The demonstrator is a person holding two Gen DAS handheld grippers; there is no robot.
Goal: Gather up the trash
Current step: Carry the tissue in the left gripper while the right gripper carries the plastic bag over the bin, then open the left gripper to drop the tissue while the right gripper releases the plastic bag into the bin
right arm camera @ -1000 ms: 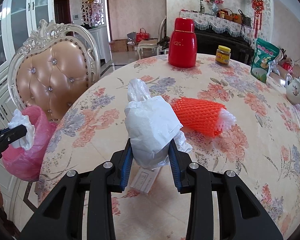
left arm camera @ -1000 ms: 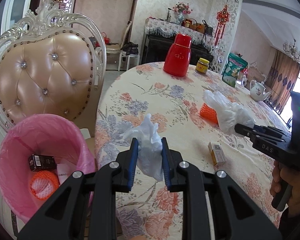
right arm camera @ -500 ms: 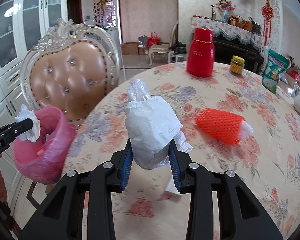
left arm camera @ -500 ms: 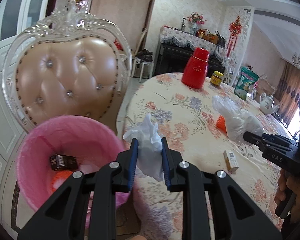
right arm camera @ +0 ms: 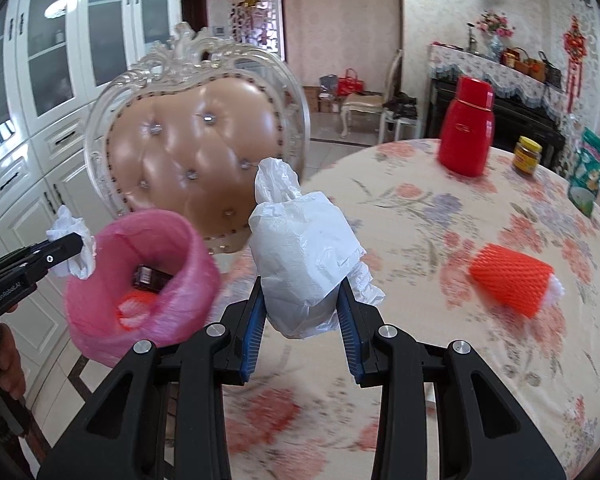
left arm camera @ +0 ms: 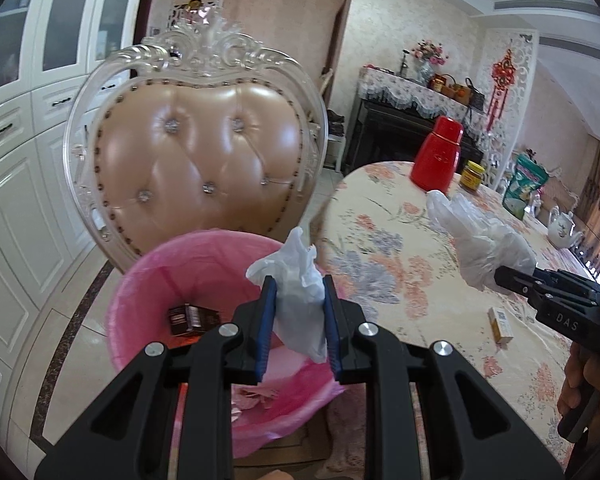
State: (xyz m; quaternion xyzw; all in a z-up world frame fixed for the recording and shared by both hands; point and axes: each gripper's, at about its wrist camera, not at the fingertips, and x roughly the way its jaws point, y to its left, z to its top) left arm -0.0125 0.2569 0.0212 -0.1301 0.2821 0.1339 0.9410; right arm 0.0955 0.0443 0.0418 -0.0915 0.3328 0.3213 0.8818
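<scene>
While both grippers carry loads, the step in hand reads as the drop into the pink-lined bin (left arm camera: 204, 264), which stands on the floor beside the near left edge of the floral table (left arm camera: 412, 264).

Left gripper (left arm camera: 298, 312): pads clamped on a crumpled white tissue (left arm camera: 296, 280), hanging over the bin's near right rim. Bin holds a dark small box (left arm camera: 192, 318) and something orange.

Right gripper (right arm camera: 300, 320): closed on a bulky white plastic bag (right arm camera: 300, 252), over the table edge, to the right of the bin and not above it.

Judgement: centre the tissue over the bin mouth before letting go; tissue is light and may snag on a pad. Bag needs carrying further left first, clear of the other gripper.

Left on table: orange foam net (right arm camera: 512, 280), small yellow carton (left arm camera: 500, 324).
</scene>
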